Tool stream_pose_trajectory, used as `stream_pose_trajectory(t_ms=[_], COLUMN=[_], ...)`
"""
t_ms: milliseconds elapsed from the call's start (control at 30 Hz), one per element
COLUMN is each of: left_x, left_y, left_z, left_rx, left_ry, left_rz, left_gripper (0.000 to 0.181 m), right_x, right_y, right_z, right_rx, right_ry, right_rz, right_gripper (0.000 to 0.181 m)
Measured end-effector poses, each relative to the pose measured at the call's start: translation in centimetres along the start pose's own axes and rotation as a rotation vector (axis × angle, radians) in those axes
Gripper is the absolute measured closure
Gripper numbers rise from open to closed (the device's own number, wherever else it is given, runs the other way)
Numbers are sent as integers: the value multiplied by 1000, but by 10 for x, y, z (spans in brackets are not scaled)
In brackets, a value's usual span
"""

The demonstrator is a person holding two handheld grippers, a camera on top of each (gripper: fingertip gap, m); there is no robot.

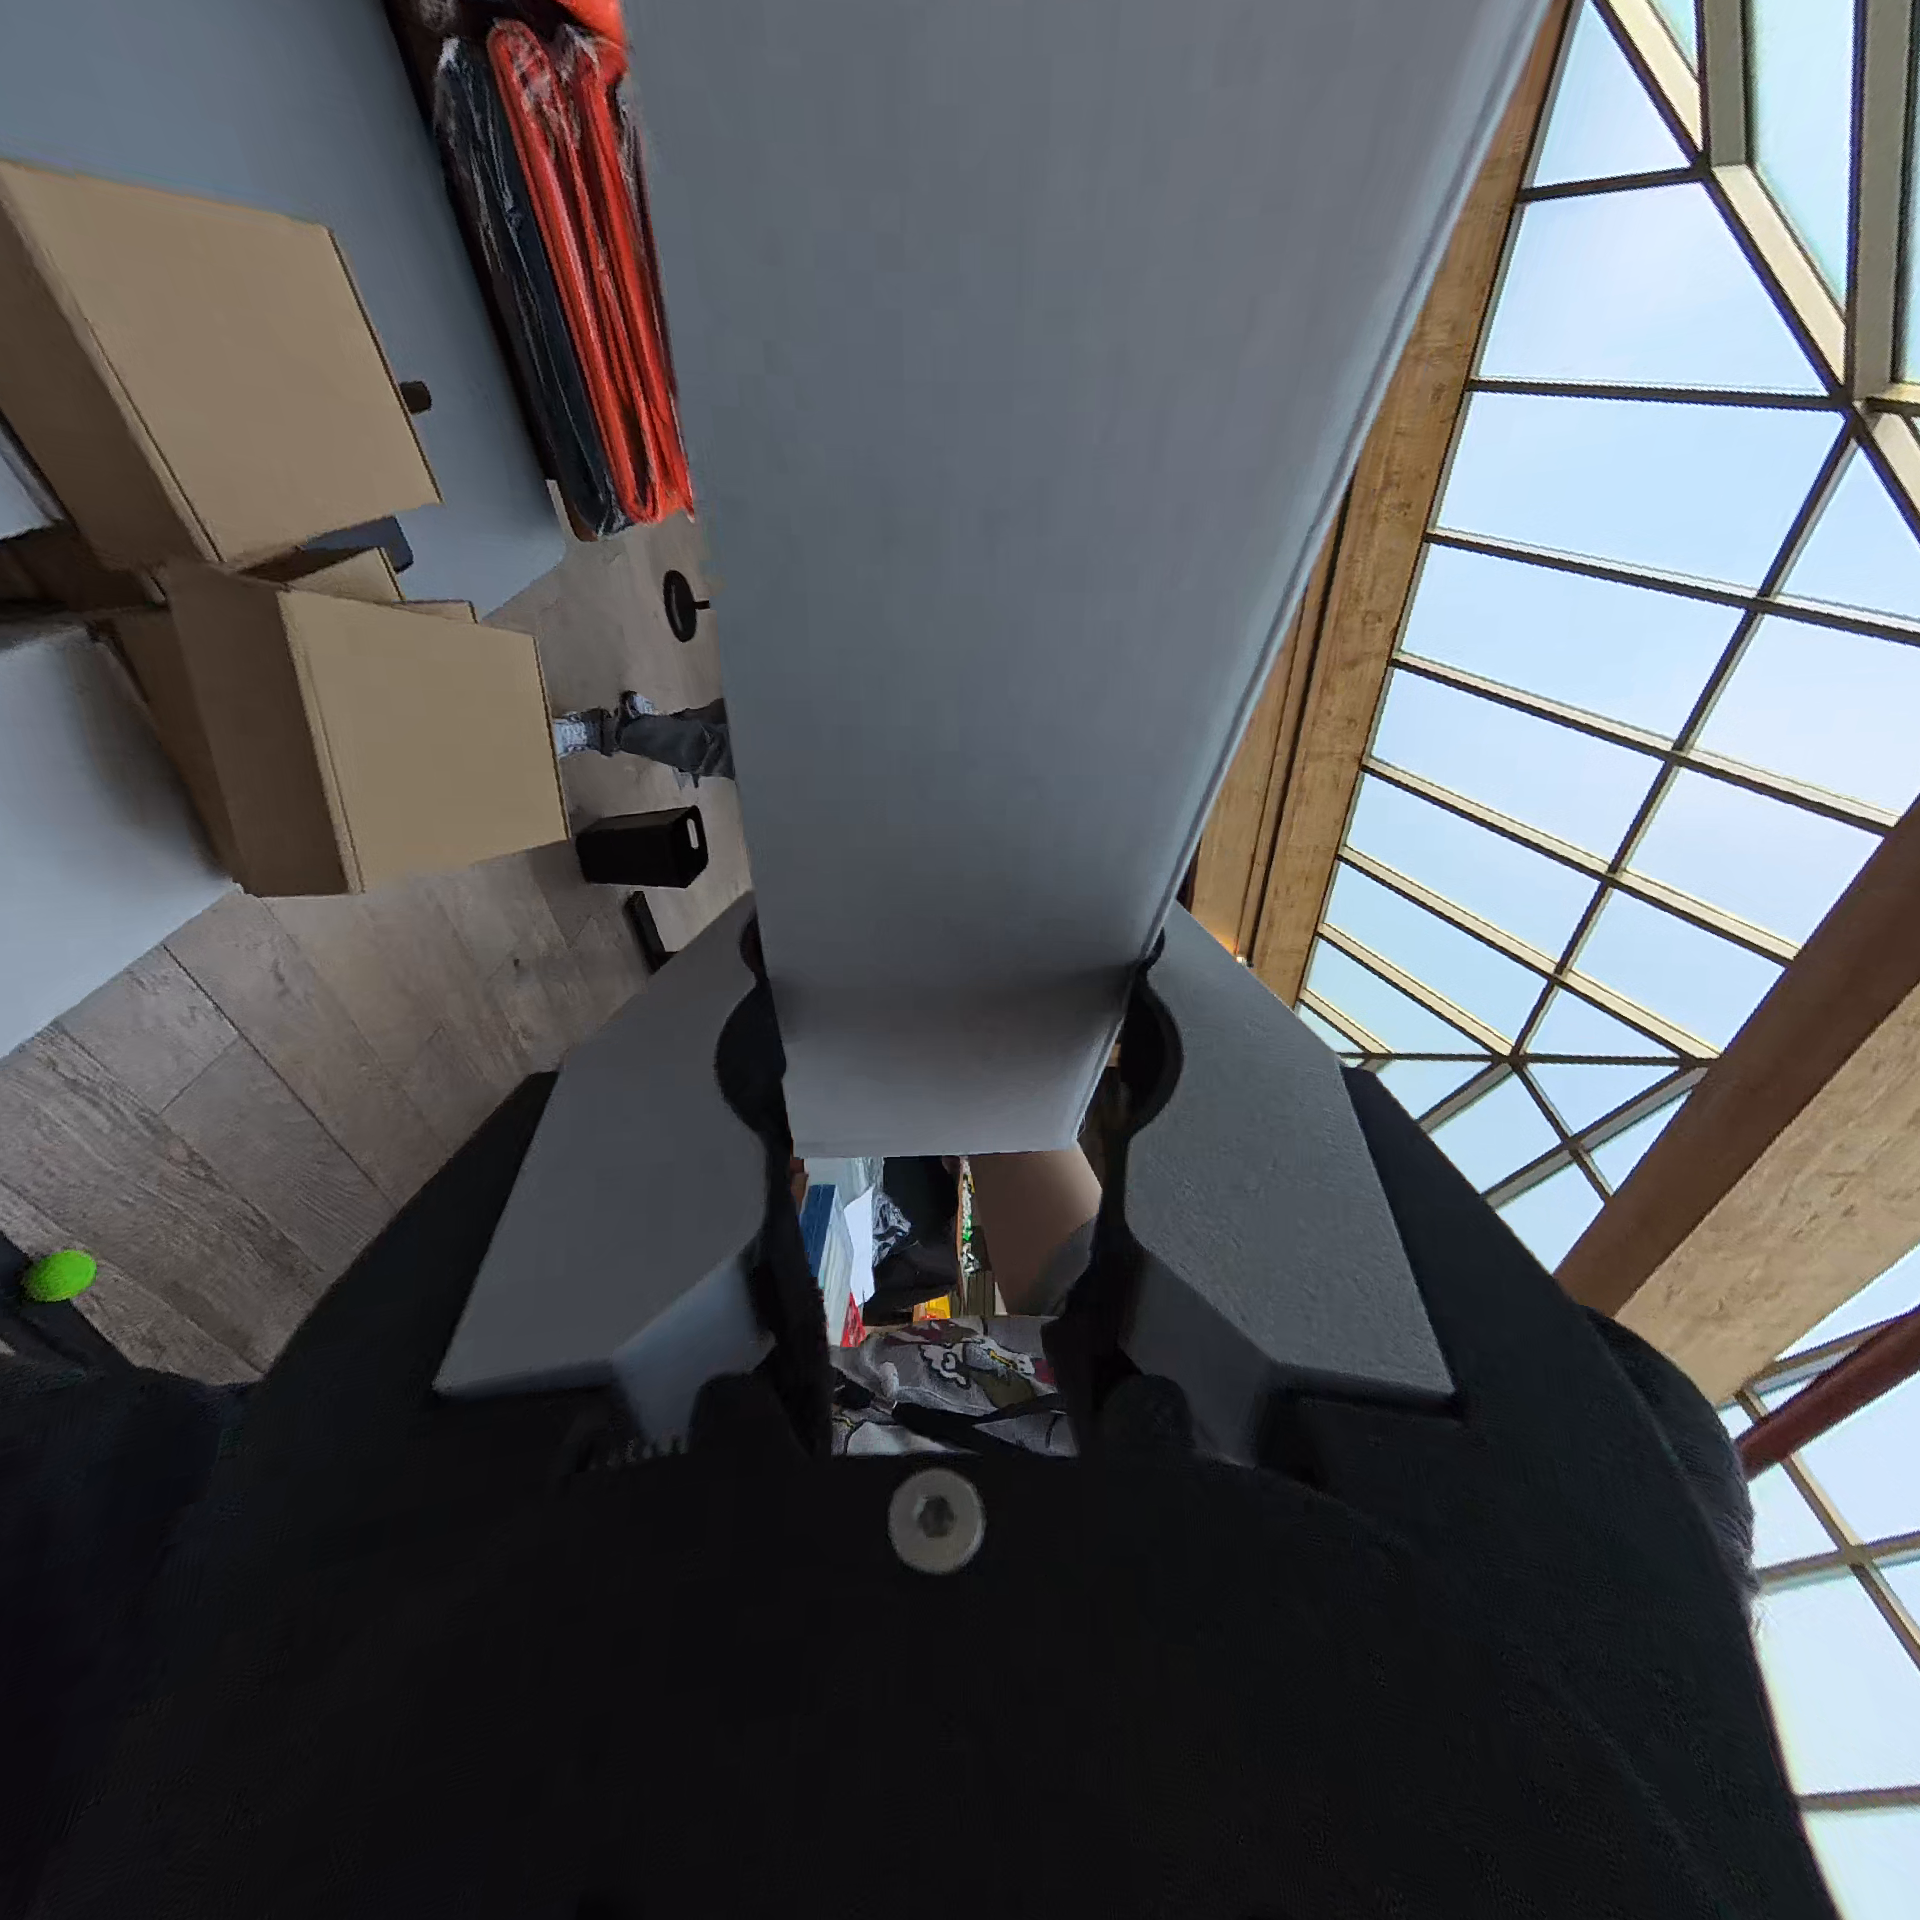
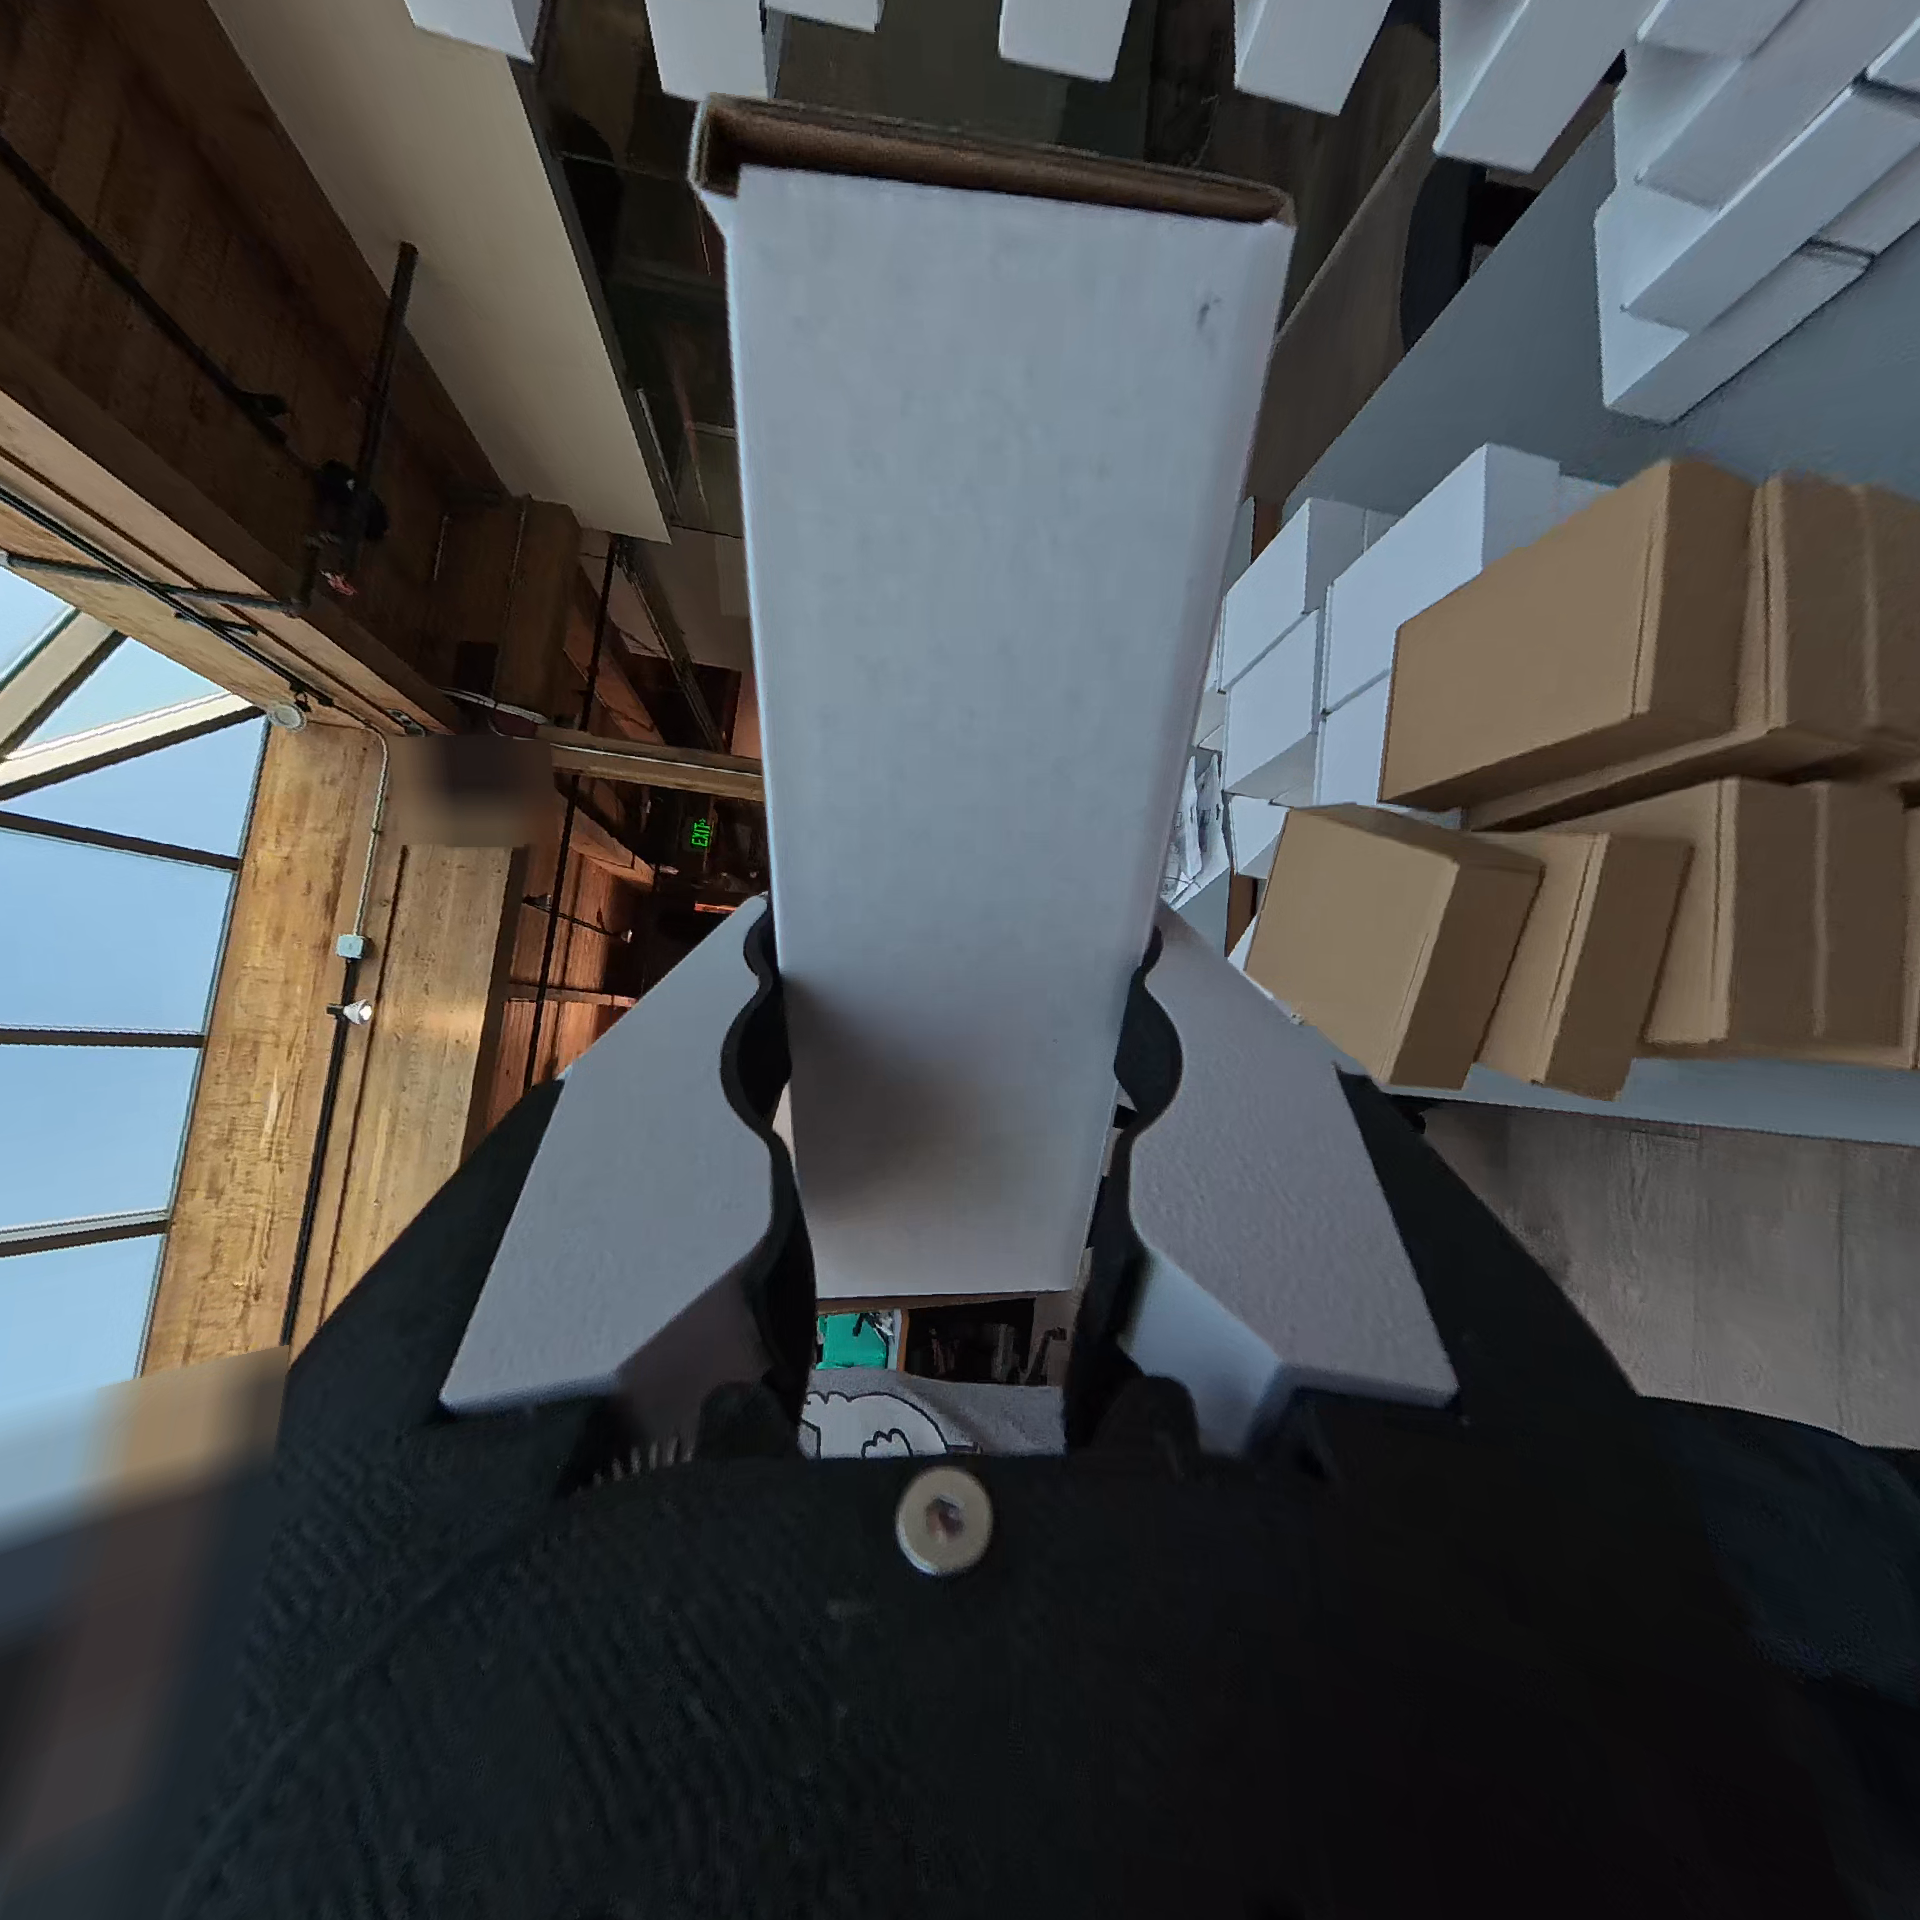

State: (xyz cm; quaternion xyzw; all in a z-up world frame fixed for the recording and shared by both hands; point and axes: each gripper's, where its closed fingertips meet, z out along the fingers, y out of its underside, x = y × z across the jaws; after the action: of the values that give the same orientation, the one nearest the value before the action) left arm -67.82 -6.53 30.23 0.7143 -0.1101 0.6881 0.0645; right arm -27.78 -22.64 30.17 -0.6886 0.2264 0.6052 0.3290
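A white cardboard box (image 1: 987, 468) fills the middle of the left wrist view, lifted up with the room turned sideways behind it. My left gripper (image 1: 951, 977) is shut on its near end, one grey finger on each side. In the right wrist view my right gripper (image 2: 956, 987) is shut the same way on the white box (image 2: 987, 623), whose far end (image 2: 987, 156) shows a brown inner edge. Whether both grippers hold one and the same box cannot be told. Between the fingers of each gripper a person's printed shirt (image 1: 956, 1371) shows.
Brown cardboard boxes (image 1: 208, 364) stand on a white surface at the left. Red and black bags (image 1: 561, 281) lie on the wood floor (image 1: 208, 1091). Glass roof panes (image 1: 1662, 623) are at the right. Brown boxes (image 2: 1558, 779) and white boxes (image 2: 1745, 208) are stacked at the right.
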Motion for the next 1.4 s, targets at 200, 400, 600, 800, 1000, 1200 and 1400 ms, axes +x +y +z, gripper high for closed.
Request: stream_pose_trajectory(t_ms=[200, 400, 600, 800, 1000, 1200, 1400], left_x=[1, 1, -3, 21, 31, 21, -3], left_y=[-64, -100, -148, -185, -213, -237, -271], left_z=[17, 57, 105, 150, 168, 160, 153], left_rx=[10, 2, 85, 275, 382, 338, 205], left_ry=[-82, -71, -69, -13, 26, -15, -52], left_rz=[58, 25, 10, 26, 7, 16, 19], left_gripper=[117, 117, 118, 118, 118, 118, 118], right_x=[-3, -8, 11, 34, 36, 44, 60], right_y=[-93, -166, -253, -326, -343, -376, -403], right_z=[-24, -38, -17, 30, 79, 119, 145], right_rx=[-5, -11, -97, -278, -451, -521, -488], right_ry=[69, 110, 81, -42, -137, -80, -23], right_rz=[-44, -32, -3, 7, 40, 2, -14], right_gripper=[119, 118, 119, 119, 119, 118, 118])
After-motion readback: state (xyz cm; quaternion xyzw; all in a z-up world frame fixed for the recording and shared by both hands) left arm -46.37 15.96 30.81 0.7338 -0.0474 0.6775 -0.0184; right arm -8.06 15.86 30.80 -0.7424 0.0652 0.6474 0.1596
